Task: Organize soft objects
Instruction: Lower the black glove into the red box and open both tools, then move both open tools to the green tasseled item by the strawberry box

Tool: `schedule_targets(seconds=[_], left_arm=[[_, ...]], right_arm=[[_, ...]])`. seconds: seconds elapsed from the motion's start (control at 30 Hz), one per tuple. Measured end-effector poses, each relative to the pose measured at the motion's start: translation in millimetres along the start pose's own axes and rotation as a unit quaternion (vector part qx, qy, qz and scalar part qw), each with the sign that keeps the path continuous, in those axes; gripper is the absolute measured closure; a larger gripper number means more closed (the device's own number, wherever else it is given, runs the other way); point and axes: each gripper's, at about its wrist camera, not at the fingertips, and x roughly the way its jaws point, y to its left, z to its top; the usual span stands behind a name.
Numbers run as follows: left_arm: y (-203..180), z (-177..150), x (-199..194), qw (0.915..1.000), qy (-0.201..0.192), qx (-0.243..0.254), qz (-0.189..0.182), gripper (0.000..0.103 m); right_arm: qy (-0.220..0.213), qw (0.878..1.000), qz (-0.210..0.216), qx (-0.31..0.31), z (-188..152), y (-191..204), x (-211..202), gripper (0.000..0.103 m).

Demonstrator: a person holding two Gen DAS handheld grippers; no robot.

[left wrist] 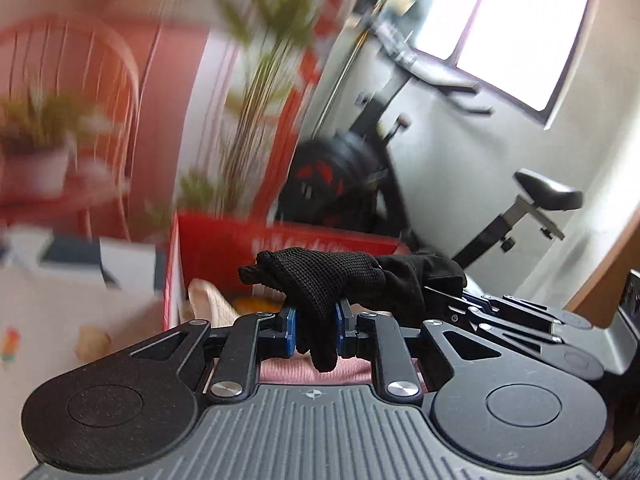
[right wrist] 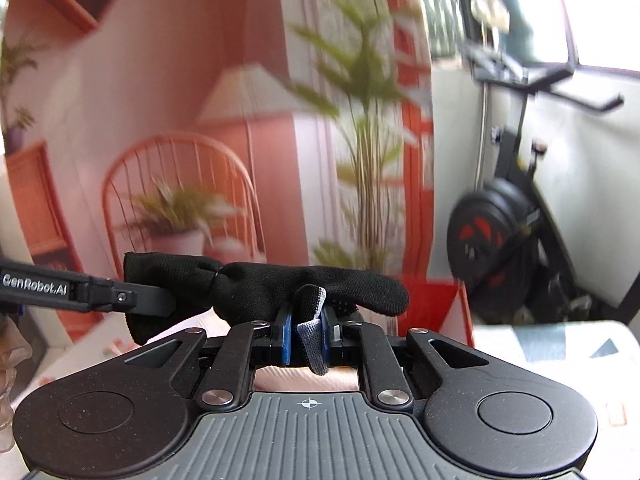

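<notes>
A black knit glove hangs in the air, stretched sideways between both grippers. In the left wrist view my left gripper is shut on one end of it, and the fabric droops between the blue pads. The right gripper reaches in from the right at the glove's far end. In the right wrist view the glove runs across the frame. My right gripper is shut on its grey cuff strip. The left gripper holds the other end at the left.
A red box stands just behind the glove, with a beige soft item and something orange in it. Pink cloth lies below. A potted plant, a chair and an exercise bike stand beyond.
</notes>
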Motion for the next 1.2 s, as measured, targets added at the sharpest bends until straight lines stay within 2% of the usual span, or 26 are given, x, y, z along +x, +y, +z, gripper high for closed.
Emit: schedule_targets(seconds=[0.13, 0.2, 0.3, 0.33, 0.43, 0.53, 0.67, 0.7, 0.8, 0.97, 1.03, 1.2], left_arm=[[10, -15, 25, 0.9986, 0.05, -0.01, 0.011, 0.084], [14, -18, 27, 0.998, 0.062, -0.011, 0.011, 0.083], [17, -18, 30, 0.9977, 0.066, -0.011, 0.014, 0.083], [18, -15, 30, 0.9976, 0.066, -0.005, 0.017, 0.08], [16, -16, 28, 0.9971, 0.069, 0.02, 0.024, 0.062], [17, -14, 24, 0.9968, 0.066, 0.032, 0.032, 0.054], [17, -12, 11, 0.9975, 0.043, 0.042, 0.035, 0.039], [18, -12, 6, 0.9976, 0.036, 0.045, 0.037, 0.038], [18, -14, -9, 0.9977, 0.017, 0.049, 0.043, 0.036], [16, -31, -42, 0.9961, -0.014, 0.071, 0.05, 0.036], [18, -40, -52, 0.9955, -0.014, 0.076, 0.055, 0.036], [32, -64, -69, 0.996, -0.005, 0.06, 0.066, 0.036]], right_arm=[[0.053, 0.998, -0.008, 0.022, -7, -6, 21, 0.091], [0.072, 0.997, -0.009, 0.038, -14, -9, 26, 0.091], [0.085, 0.996, -0.016, 0.027, -23, -6, 31, 0.09], [0.087, 0.996, -0.019, 0.021, -25, -4, 31, 0.09], [0.092, 0.995, -0.022, 0.022, -31, 1, 30, 0.09], [0.095, 0.995, -0.027, 0.018, -32, 1, 28, 0.088], [0.077, 0.996, -0.04, 0.001, -33, 8, 18, 0.077], [0.07, 0.997, -0.043, -0.005, -33, 10, 14, 0.073], [0.035, 0.998, -0.048, -0.016, -38, 16, -2, 0.051], [-0.022, 0.997, -0.072, -0.032, -55, 27, -30, 0.044], [-0.044, 0.996, -0.08, -0.021, -63, 30, -44, 0.038], [-0.077, 0.993, -0.09, 0.005, -88, 33, -71, 0.036]])
